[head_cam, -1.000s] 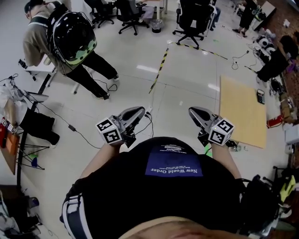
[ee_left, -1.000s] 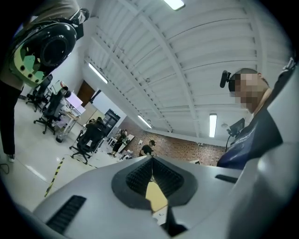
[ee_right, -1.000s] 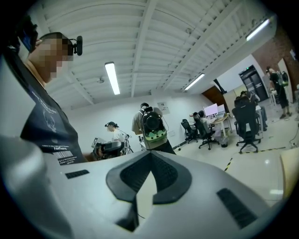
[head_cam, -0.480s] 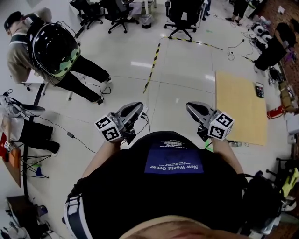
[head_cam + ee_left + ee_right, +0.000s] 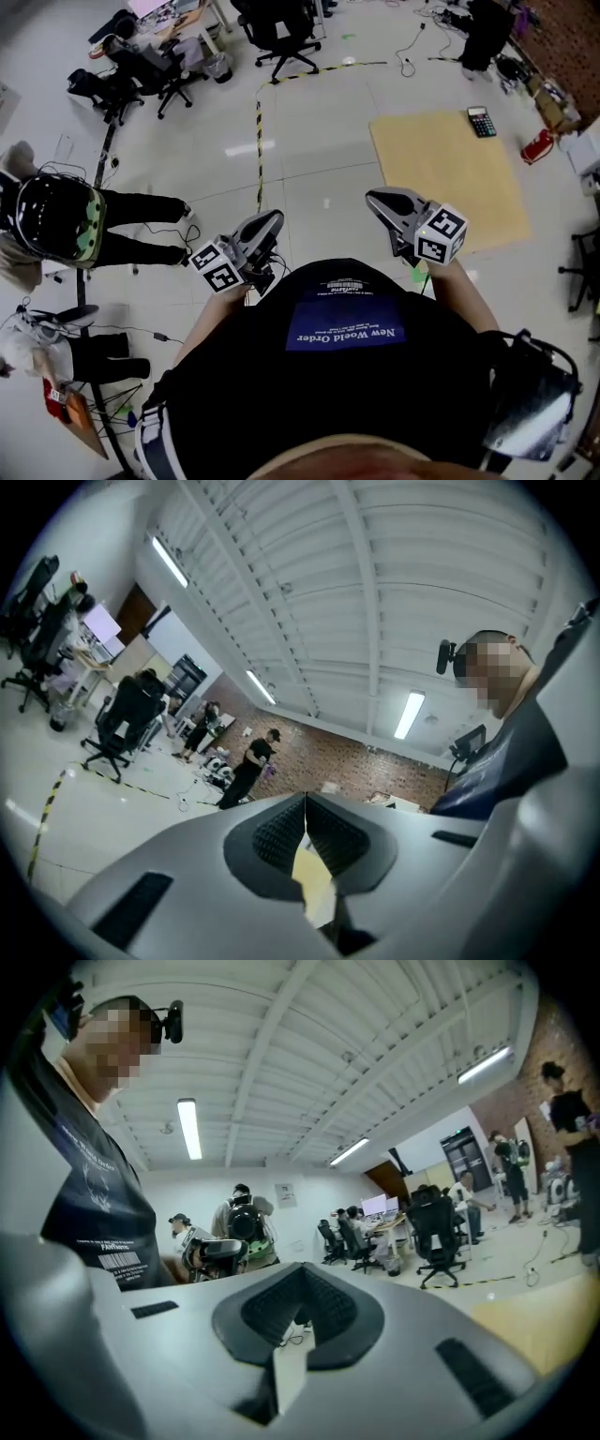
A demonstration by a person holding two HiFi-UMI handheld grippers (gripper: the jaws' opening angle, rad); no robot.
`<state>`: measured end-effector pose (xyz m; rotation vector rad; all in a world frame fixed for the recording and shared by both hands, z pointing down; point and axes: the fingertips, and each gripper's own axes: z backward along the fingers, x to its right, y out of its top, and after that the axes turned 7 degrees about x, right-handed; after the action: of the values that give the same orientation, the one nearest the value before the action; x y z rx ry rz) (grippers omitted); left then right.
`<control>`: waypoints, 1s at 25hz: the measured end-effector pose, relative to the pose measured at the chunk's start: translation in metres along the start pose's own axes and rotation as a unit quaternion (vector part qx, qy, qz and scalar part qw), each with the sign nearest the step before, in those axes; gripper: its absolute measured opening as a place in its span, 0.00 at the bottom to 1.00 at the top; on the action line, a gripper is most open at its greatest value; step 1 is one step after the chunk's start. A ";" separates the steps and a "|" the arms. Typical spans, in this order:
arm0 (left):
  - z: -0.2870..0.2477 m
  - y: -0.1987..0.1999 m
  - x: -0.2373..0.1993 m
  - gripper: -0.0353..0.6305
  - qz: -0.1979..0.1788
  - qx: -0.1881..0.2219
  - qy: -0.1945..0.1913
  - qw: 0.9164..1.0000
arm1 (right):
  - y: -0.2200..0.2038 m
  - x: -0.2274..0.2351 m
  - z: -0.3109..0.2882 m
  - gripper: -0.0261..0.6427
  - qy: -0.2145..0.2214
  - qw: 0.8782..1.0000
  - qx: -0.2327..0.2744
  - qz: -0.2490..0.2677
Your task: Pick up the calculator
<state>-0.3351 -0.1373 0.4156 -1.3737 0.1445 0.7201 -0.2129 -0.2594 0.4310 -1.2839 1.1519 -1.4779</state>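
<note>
Calculator on tan mat, well apart from R claw, L claw; both closed tight, empty.

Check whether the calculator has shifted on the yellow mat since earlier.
No. The calculator still lies at the same far corner of the yellow mat; only the head view turned.

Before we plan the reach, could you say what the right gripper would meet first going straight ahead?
Only open floor nearby for the right gripper; it points left of the calculator, probably towards distant office chairs.
</note>
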 end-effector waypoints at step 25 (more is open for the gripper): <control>-0.256 -0.090 -0.041 0.06 0.133 -0.232 -0.378 0.886 | 0.003 0.090 0.190 0.02 -0.539 0.838 0.089 -0.005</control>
<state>-0.2383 -0.3916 0.4542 -1.4280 -0.5010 1.5498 -0.0350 -0.3681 0.4575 -1.6218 0.2354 -0.5945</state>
